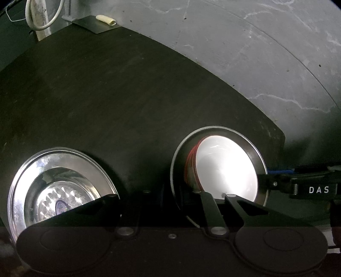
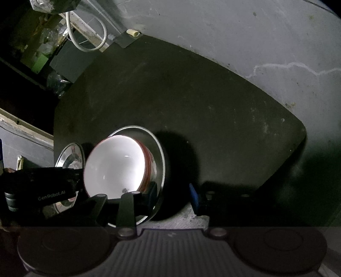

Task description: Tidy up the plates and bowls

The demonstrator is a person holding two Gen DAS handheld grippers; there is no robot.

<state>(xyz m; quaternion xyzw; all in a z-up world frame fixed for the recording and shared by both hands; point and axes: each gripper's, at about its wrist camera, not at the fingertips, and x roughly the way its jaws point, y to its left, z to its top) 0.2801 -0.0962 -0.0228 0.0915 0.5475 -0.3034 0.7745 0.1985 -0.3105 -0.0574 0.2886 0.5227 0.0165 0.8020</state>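
Note:
A white bowl (image 1: pixel 226 170) (image 2: pixel 115 168) with a red outside sits in a steel plate (image 1: pixel 223 129) (image 2: pixel 158 153) near the front edge of the dark table (image 1: pixel 106 95). My left gripper (image 1: pixel 170 191) (image 2: pixel 80 176) is shut on this plate's left rim, though its fingertips are lost in shadow. My right gripper (image 2: pixel 173 194) (image 1: pixel 267 175) straddles the right rim: one finger is inside the plate, while the blue pad (image 2: pixel 194 196) stands apart outside. Further left is a shiny second plate (image 1: pixel 23 176) (image 2: pixel 70 153) holding a steel bowl (image 1: pixel 64 191).
The table's far and right edges drop to a grey concrete floor (image 1: pixel 255 53). A white cable loop (image 1: pixel 42 21) and a pale roll (image 1: pixel 105 19) lie beyond the far corner. Cluttered shelves (image 2: pixel 42 53) stand at the back left.

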